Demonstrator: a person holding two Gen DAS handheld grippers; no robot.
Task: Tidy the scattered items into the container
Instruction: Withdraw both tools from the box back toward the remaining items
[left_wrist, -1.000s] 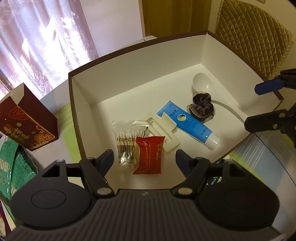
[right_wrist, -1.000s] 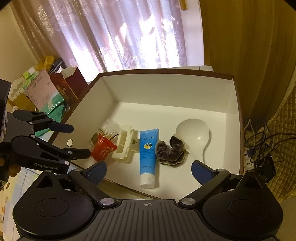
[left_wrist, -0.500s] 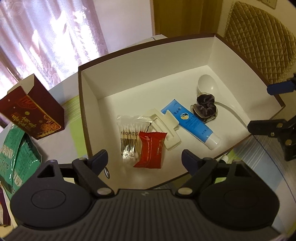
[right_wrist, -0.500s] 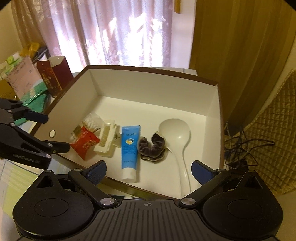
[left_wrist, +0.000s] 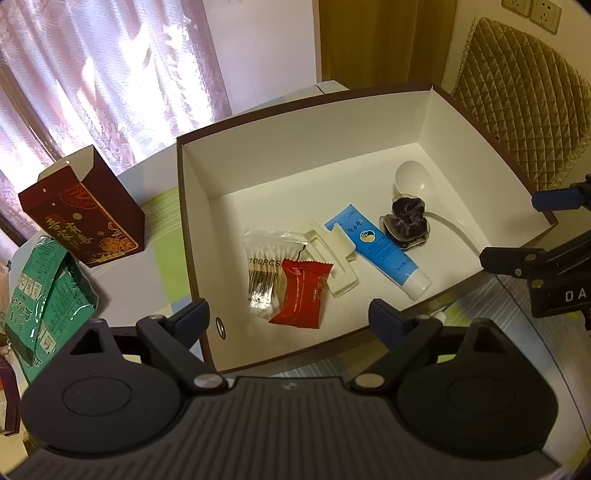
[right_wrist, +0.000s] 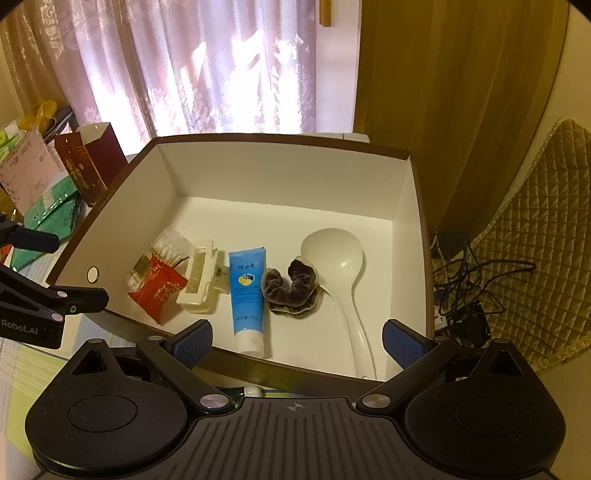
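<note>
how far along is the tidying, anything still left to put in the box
Done: swabs, red packet, clip, tube, scrunchie and ladle lie in the box. In hand: nothing; left gripper and right gripper are open. Possibly left: a small white-tipped item outside the near wall, unidentifiable.

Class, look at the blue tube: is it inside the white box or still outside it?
Inside. The blue tube lies flat on the floor of the white box, between the cream hair clip and the dark scrunchie.
</note>
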